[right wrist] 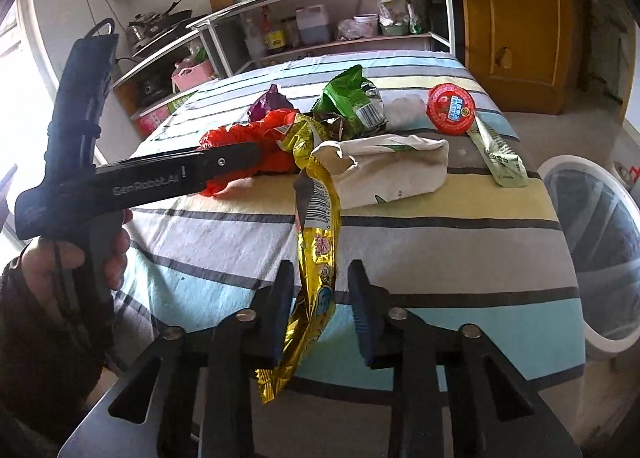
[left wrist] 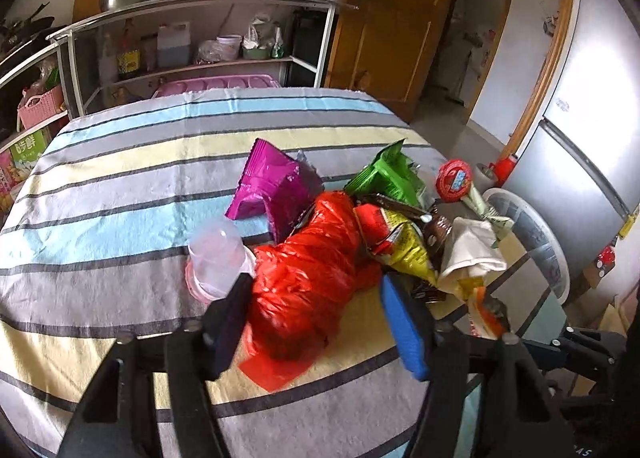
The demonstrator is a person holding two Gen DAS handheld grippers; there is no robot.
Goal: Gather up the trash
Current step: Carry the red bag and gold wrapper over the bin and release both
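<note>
A heap of trash lies on the striped tablecloth (left wrist: 120, 185). My left gripper (left wrist: 316, 290) is open with its fingers on either side of a crumpled red plastic bag (left wrist: 308, 270), which also shows in the right wrist view (right wrist: 248, 137). My right gripper (right wrist: 320, 286) stands open around a gold foil wrapper (right wrist: 316, 258) that hangs between the fingers; whether they touch it I cannot tell. A purple wrapper (left wrist: 272, 185), a green wrapper (right wrist: 352, 97), a white paper bag (right wrist: 392, 169), a red round lid (right wrist: 450, 107) and a clear plastic cup (left wrist: 216, 258) lie around.
A white-rimmed bin (right wrist: 592, 250) stands on the floor past the table's right edge, also in the left wrist view (left wrist: 532, 242). A metal shelf (left wrist: 200, 17) with kitchenware stands behind the table. A wooden door (right wrist: 516, 17) and a fridge (left wrist: 592, 97) are to the right.
</note>
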